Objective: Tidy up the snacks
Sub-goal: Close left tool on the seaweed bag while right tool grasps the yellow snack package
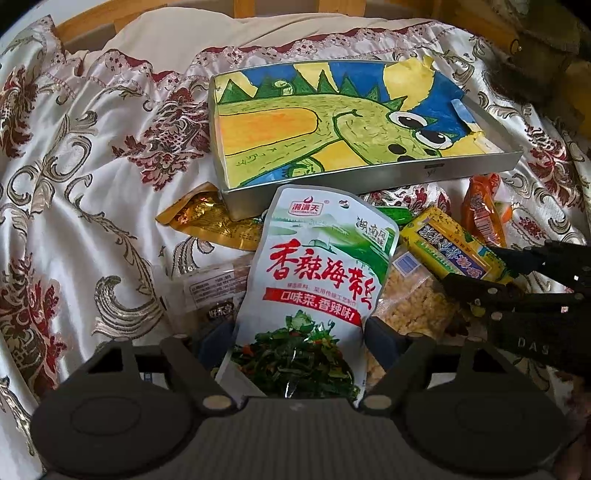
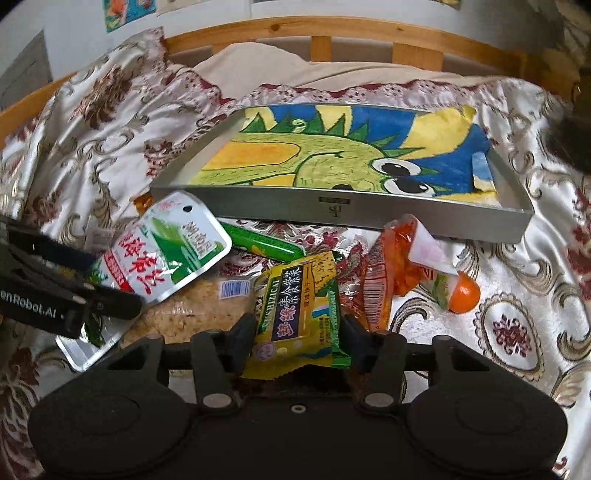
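The metal tray point(image 2: 369, 210) with a dinosaur drawing point(image 2: 332, 155) lining its floor lies on the patterned satin bedspread point(image 1: 74, 166), and everything else is placed against it. Its near wall faces the snack heap; its far wall sits close to the bedspread's lace hem, with a wooden bed rail point(image 2: 332, 33) beyond. No snack lies inside the tray. Just in front of the near wall, the left gripper point(image 1: 299, 332) has its fingers against both side edges of the white seaweed pouch point(image 1: 314, 280), jaws fairly wide and closed on it; the pouch stands tilted up, its top edge reaching toward the tray's near left corner. To the right, the right gripper point(image 2: 299, 328) is clamped at a middling width on the yellow-green biscuit pack point(image 2: 299, 306), pads pressing its long edges, the pack's far end pointing at the tray's near wall. Between that pack and the wall lies a green stick-shaped pack point(image 2: 262, 243); a gold foil packet point(image 1: 207, 221) pokes out from under the tray's near left corner. An orange wrapped snack point(image 2: 384, 280) and an orange-tipped packet point(image 2: 454, 288) lie touching the near wall's right part. A clear bag of pale crumbly snacks point(image 1: 413, 299) lies beneath the two held packs. Left of the tray, the bedspread is open cloth, rumpled; right of it, a narrower open strip runs along the short wall.
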{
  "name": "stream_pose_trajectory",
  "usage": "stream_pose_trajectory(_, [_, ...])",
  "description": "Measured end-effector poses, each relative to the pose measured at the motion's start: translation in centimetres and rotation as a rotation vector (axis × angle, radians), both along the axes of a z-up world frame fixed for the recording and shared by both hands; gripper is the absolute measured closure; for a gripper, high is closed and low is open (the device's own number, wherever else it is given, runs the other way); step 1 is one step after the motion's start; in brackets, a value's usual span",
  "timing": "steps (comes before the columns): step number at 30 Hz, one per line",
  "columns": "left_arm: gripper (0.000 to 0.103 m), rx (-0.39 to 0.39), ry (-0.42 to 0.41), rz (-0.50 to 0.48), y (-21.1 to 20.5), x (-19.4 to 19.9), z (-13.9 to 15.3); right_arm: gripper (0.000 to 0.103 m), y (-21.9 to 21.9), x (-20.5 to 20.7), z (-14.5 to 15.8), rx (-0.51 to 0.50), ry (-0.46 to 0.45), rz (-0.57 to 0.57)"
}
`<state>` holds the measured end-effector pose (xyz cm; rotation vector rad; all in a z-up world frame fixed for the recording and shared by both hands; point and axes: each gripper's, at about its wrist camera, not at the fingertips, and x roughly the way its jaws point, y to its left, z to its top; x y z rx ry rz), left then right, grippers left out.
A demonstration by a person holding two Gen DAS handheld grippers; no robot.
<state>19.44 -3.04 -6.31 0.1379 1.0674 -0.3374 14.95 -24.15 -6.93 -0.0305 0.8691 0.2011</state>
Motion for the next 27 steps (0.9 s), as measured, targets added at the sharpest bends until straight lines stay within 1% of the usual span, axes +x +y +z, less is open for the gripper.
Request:
stream_pose_trajectory(3, [0.028, -0.016, 0.0, -0.004, 0.0, -0.2, 0.0, 0.053, -0.3, 0.0, 0.1, 0.01, 0.004, -0.013])
stream_pose_trajectory(5, [0.036, -0.03, -0.001, -0.012, 0.0, -0.4, 0.1, 0.053, -0.1, -0.2, 0.1, -0.002, -0.004, -0.01])
stream_pose_trajectory(7, [0.041, -0.043, -0.003, -0.02, -0.1, -0.6, 0.2, 0.053, 0.1, -0.3, 0.2, -0.016, -0.009, -0.006])
stream_pose_trajectory(9, [0.044, -0.046, -0.005, -0.025, -0.2, -0.8, 0.2, 0.053, 0.2, -0.4, 0.3, -0.025, -0.012, -0.003])
stream_pose_trajectory(14, [0.056, -0.06, -0.008, -0.042, -0.5, -1.4, 0.3, 0.054, 0.6, -0.8, 0.7, -0.052, -0.034, 0.01])
stream_pose_trajectory(19, [0.058, -0.051, -0.042, -0.076, -1.1, -2.3, 0.5, 0.054, 1.3, -1.3, 1.1, -0.106, -0.07, 0.041])
stream_pose_trajectory(23, [0.059, -0.054, -0.088, -0.116, -1.5, -3.2, 1.1, 0.054, 1.7, -1.6, 1.2, -0.14, -0.093, 0.061])
stream_pose_trajectory(27, [0.059, -0.054, -0.12, -0.124, -1.8, -3.7, 1.5, 0.055, 1.7, -1.9, 1.5, -0.164, -0.119, 0.058])
